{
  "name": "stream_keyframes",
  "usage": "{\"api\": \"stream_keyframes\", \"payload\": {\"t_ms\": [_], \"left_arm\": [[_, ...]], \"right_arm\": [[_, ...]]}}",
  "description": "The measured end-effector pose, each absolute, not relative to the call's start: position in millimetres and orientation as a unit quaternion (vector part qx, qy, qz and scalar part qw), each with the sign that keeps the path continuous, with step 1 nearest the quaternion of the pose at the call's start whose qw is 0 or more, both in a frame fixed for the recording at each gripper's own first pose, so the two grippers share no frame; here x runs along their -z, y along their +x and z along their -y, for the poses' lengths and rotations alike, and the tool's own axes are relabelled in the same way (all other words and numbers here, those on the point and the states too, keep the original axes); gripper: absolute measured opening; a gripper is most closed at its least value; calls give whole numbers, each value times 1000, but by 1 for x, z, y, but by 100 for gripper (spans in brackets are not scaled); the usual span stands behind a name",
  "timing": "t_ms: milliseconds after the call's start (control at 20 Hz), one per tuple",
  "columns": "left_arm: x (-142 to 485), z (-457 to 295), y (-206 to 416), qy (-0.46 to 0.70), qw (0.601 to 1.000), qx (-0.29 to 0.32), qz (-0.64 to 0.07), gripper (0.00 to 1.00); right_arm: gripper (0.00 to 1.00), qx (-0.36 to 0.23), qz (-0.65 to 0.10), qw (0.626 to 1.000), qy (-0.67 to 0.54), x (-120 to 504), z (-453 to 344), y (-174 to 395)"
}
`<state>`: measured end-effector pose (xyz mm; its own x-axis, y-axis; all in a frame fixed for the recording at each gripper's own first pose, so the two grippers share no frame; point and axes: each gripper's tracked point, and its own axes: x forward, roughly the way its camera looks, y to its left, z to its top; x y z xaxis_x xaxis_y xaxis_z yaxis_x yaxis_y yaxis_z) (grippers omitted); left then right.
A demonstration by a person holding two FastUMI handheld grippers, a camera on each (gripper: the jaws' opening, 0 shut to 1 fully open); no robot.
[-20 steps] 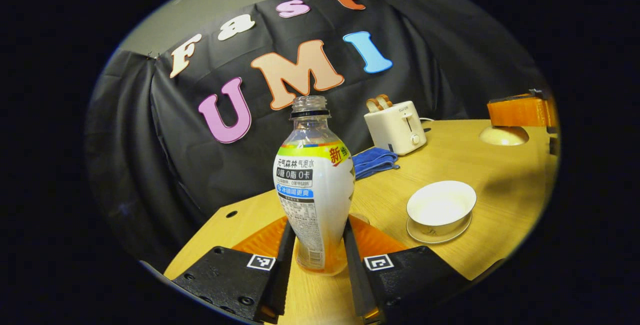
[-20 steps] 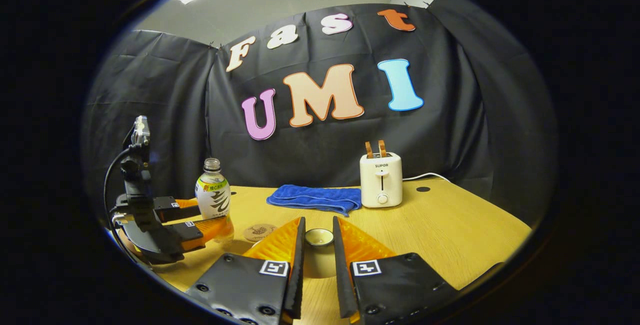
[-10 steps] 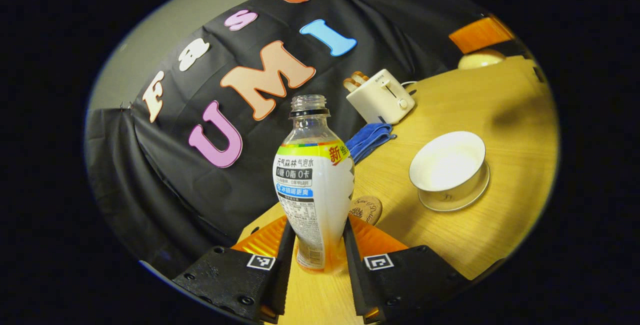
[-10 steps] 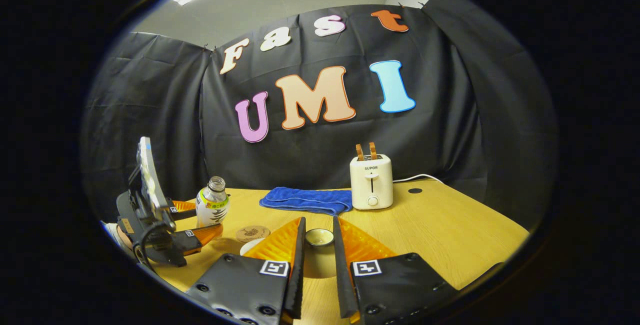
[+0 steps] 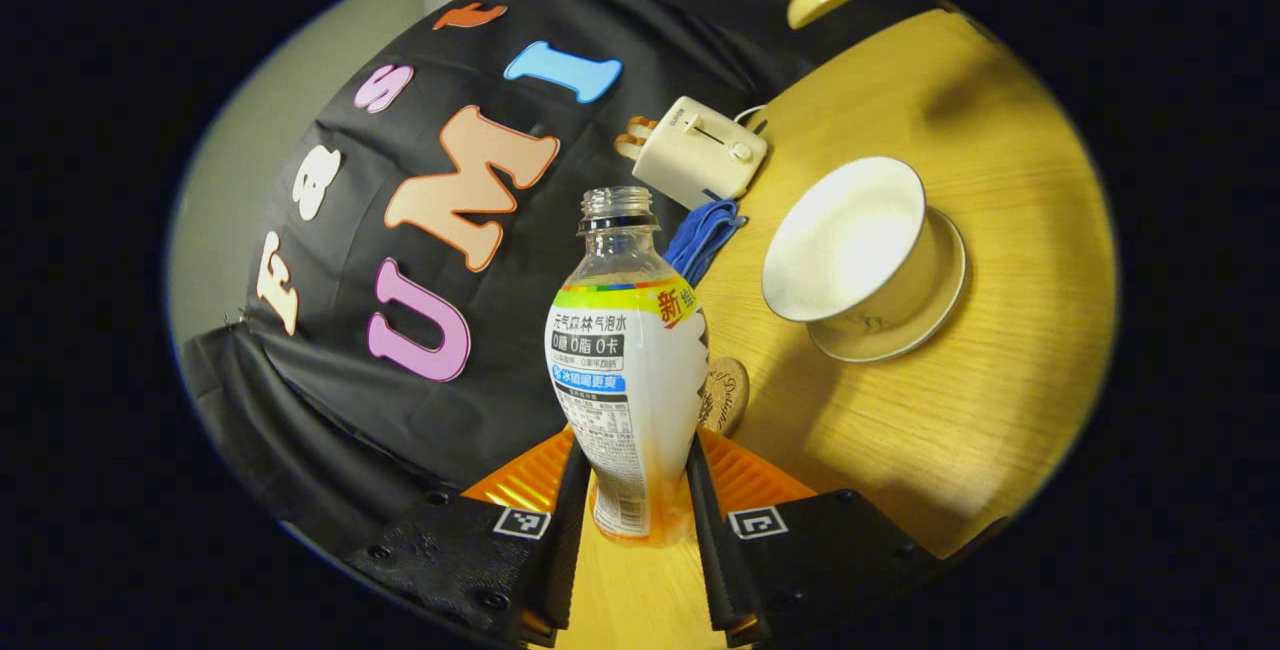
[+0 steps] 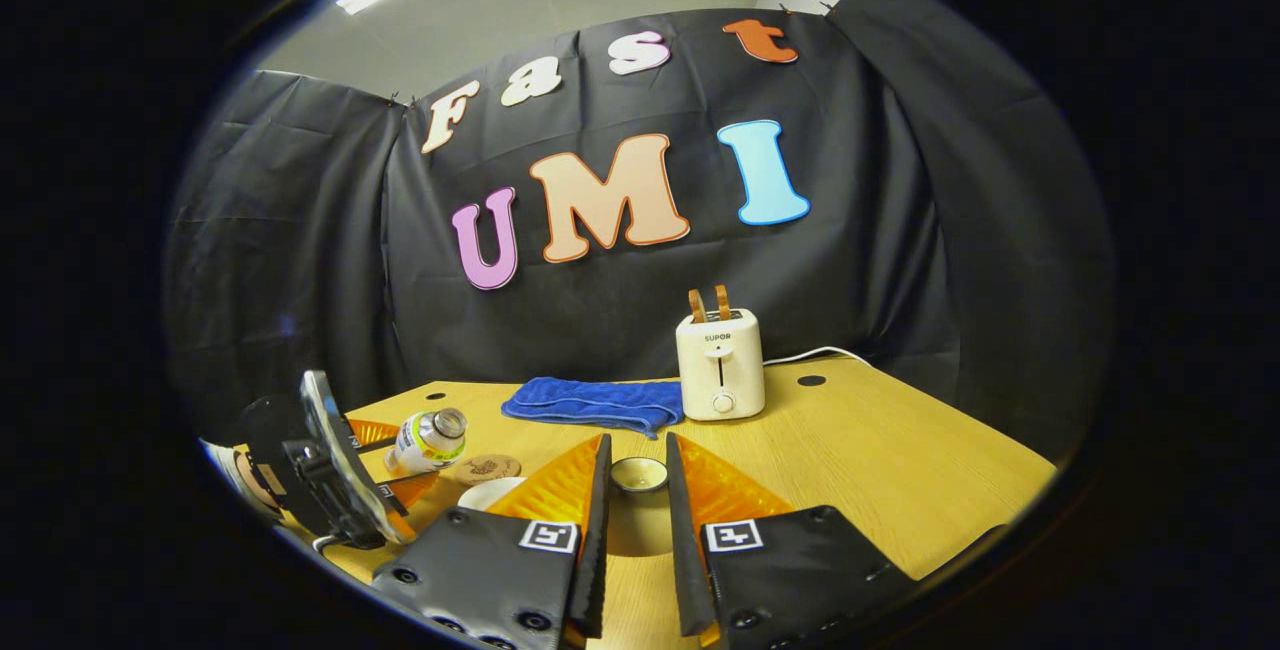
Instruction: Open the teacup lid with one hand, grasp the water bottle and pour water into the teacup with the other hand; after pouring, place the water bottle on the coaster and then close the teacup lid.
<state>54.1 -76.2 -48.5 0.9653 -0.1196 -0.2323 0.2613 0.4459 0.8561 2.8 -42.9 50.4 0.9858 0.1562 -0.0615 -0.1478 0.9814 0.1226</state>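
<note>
In the left gripper view, my left gripper (image 5: 628, 460) is shut on the lower body of an uncapped clear water bottle (image 5: 625, 370). To its right, the open white teacup (image 5: 845, 240) stands on its saucer (image 5: 935, 315). The round cork coaster (image 5: 727, 395) peeks out behind the bottle. In the right gripper view, my right gripper (image 6: 636, 445) is shut on the knob of the teacup lid (image 6: 638, 475), held above the table. At the left there, the left gripper (image 6: 340, 470) holds the bottle (image 6: 428, 440) tipped far over, mouth toward the teacup rim (image 6: 490, 492) beside the coaster (image 6: 487, 467).
A white toaster (image 6: 718, 370) with two slices of bread stands at the back of the wooden table (image 6: 900, 470), its cord running to the right. A folded blue cloth (image 6: 590, 402) lies left of it. The toaster (image 5: 700, 150) and cloth (image 5: 703, 235) lie beyond the bottle.
The left gripper has rolled the bottle from upright to strongly tilted toward the teacup and brought it closer to the cup. The right gripper keeps the lid, almost still.
</note>
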Motion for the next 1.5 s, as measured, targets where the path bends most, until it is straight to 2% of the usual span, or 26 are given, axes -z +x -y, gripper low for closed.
{"api": "stream_keyframes", "payload": {"t_ms": [500,1150,1500], "left_arm": [[42,80,56,632,764,118,-49,49],[38,73,55,718,680,124,-77,50],[18,69,55,767,628,113,-66,50]], "right_arm": [[32,-77,-36,994,64,-49,46,4],[30,-79,-37,993,77,-50,49,4],[34,-75,-40,994,73,-47,50,6]]}}
